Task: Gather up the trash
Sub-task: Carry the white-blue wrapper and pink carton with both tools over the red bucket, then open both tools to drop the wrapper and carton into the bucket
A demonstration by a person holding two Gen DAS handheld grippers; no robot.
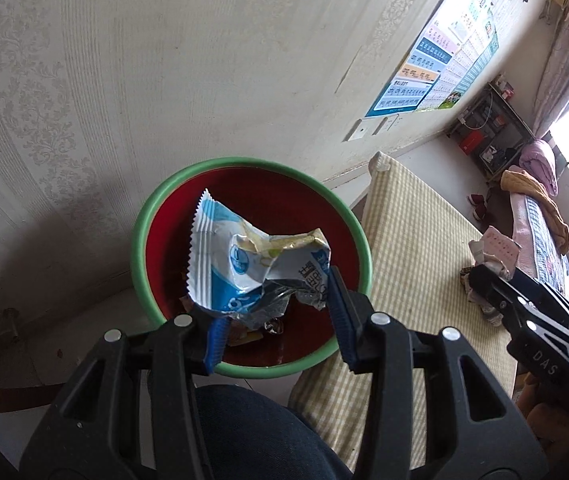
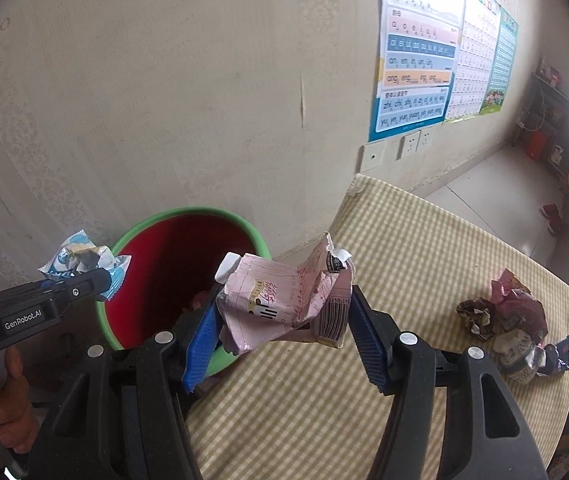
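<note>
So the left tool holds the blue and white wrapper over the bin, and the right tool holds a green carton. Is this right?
Not quite. The right tool holds a pink carton, not a green one, as the right wrist view shows. The rest stands: the left tool holds the blue and white wrapper over the bin.

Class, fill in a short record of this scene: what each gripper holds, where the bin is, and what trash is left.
left gripper: shut on blue and white wrapper, over the bin
right gripper: shut on pink wrapper, over the table edge beside the bin
bin: green rim, red inside, by the wall
checked tablecloth: crumpled wrappers remain
</note>
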